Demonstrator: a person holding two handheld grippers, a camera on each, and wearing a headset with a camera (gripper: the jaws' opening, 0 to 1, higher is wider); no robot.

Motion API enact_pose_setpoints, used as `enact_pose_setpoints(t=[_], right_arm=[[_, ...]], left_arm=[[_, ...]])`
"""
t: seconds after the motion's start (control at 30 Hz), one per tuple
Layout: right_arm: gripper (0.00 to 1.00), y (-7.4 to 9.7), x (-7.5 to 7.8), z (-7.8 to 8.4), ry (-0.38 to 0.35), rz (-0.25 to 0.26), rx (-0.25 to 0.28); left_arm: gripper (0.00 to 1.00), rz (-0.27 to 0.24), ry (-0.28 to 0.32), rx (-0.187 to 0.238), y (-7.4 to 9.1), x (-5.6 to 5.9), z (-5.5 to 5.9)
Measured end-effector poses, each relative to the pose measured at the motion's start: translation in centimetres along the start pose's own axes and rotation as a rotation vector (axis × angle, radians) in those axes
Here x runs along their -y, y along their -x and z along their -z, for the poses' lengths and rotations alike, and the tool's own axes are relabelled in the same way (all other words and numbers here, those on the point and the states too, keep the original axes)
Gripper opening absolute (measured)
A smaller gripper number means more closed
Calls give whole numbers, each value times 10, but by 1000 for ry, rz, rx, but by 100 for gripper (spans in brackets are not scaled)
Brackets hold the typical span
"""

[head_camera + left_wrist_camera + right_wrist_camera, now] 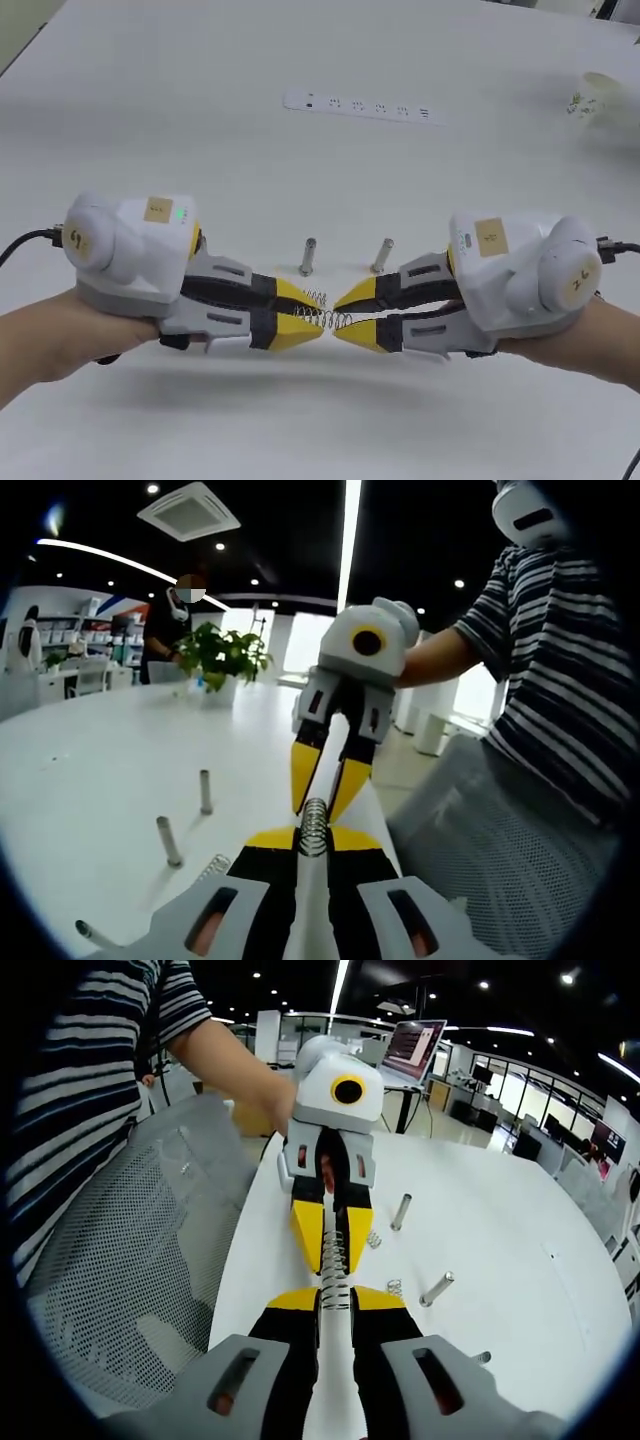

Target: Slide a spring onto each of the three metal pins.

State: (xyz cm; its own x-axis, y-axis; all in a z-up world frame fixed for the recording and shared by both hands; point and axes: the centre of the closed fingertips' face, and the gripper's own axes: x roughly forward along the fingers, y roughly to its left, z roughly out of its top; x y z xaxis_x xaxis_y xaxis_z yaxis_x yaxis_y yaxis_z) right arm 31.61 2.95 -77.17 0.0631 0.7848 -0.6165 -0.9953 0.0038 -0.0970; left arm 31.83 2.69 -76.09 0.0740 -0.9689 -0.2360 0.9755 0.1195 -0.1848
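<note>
Yellow jaws of left gripper point(311, 317) and right gripper point(343, 317) both pinch one spring point(335, 1258): a handover, likely. Next, one releases; other aligns it over pin point(308, 256) at 12 o'clock.

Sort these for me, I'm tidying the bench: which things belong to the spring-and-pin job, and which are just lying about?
Job: spring gripped by left gripper and right gripper; two upright metal pins; loose springs.
Lying about: power strip; cup.

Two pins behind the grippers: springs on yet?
Both bare: pin and pin stand with plain shafts; a loose spring lies on the table.
</note>
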Motion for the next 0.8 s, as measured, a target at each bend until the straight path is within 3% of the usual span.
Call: enact_pose_setpoints(t=[0.8], right_arm=[[7, -2, -3, 6, -28, 21, 6]], left_arm=[[3, 13, 9, -13, 1, 2, 7]])
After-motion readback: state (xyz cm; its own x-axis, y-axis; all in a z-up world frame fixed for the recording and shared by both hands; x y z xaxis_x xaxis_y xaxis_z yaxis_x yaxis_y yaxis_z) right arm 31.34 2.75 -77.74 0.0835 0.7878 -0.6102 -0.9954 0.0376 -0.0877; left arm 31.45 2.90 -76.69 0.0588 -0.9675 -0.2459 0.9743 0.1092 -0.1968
